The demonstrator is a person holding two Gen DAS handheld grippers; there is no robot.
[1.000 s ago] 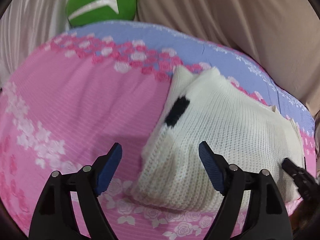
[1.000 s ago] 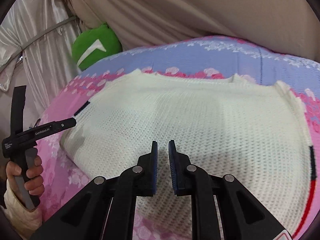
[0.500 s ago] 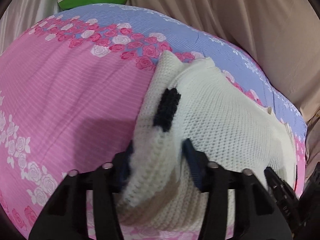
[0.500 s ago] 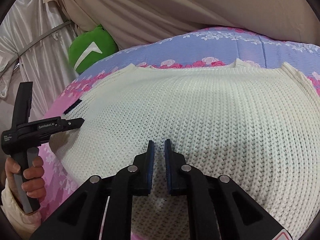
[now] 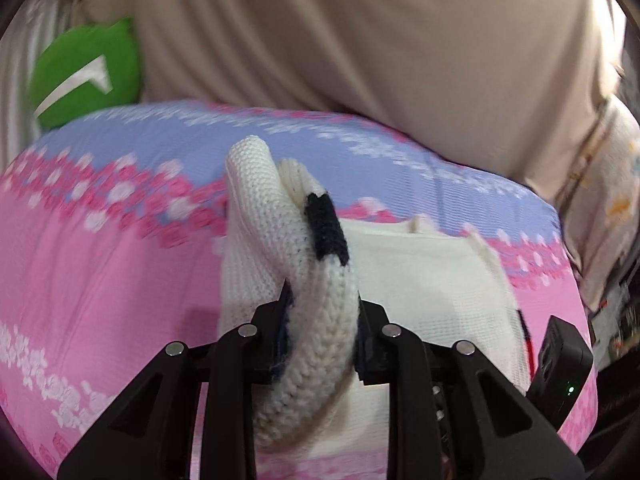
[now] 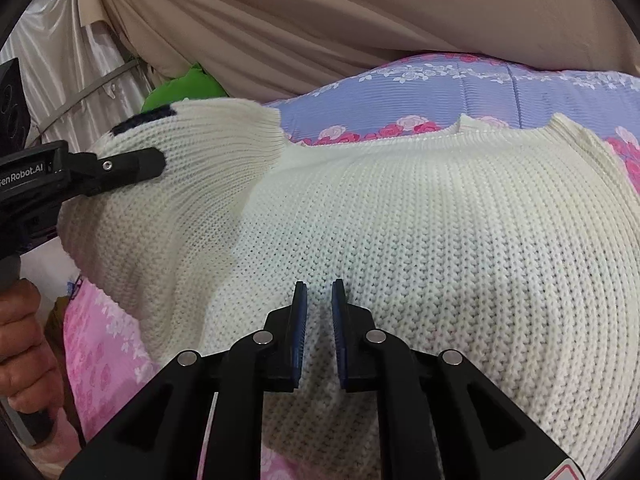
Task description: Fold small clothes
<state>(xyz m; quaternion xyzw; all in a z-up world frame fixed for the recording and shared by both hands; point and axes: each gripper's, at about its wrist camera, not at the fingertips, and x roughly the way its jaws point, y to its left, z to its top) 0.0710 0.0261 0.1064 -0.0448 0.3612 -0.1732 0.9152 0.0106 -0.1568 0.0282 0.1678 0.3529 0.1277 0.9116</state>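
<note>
A: Left tool (image 5: 322, 320) — state?

B: Clamped on a thick rolled edge of the cream knit sweater (image 5: 420, 280). The knit fills the gap between the two fingers. The pinched side stands lifted off the bed (image 5: 100, 280), and a black stripe (image 5: 326, 226) on the raised edge sits just above the grip.

A: Seen from the right wrist view?

B: The same. The left tool (image 6: 132, 168) holds the sweater's (image 6: 440, 240) left side up, folding over toward the middle; the dark stripe (image 6: 144, 122) is at the top of the raised flap. A bare hand (image 6: 20, 344) grips the tool's handle below.

A: Right tool (image 6: 319, 320)?

B: Fingers nearly together, a narrow gap between the blue pads (image 6: 301, 332). Nothing held. Tips are over the flat middle of the sweater; contact with the knit cannot be judged.

A: Sweater location?

B: On the pink and lavender floral bed cover, body lying flat, neckline toward the far side.

A: Surroundings?

B: Beige curtain (image 6: 320, 20) behind the bed; a green plush (image 5: 84, 76) at far left.
</note>
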